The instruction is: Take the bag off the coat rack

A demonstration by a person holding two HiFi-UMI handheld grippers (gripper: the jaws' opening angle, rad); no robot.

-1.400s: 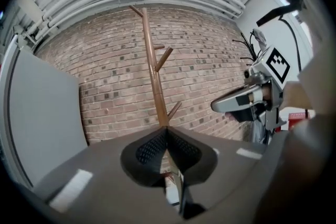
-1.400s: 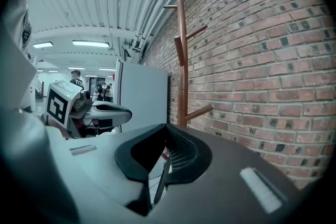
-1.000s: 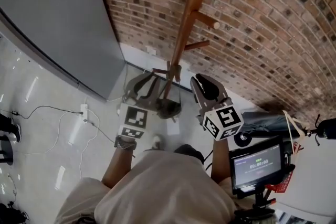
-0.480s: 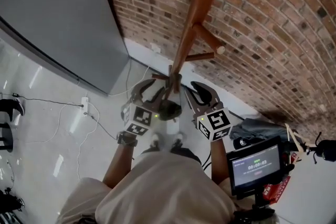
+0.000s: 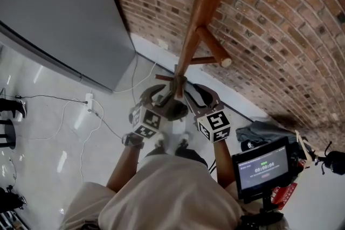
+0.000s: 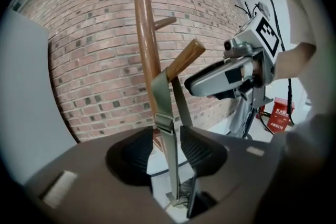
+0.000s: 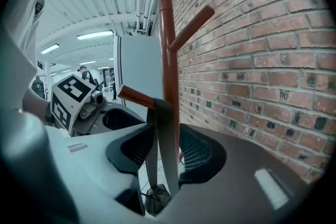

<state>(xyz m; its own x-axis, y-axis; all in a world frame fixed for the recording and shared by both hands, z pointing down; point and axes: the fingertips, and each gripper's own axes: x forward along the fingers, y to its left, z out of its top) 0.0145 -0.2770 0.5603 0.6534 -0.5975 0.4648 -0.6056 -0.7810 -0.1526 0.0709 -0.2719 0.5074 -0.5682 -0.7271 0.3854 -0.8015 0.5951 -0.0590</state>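
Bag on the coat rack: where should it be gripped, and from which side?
Grip the grey strap, not the bag hanging low. It hangs straight down from a peg, so come in level from the person's side, below the peg. The left gripper and right gripper, jaws just opened, already straddle it unpressed.

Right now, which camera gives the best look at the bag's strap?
The left gripper view: the strap hangs sharp and nearly full-length from its peg, with the buckle plain to see. The right gripper view shows it draped over a peg, with the bag below. In the head view it is too small to make out.
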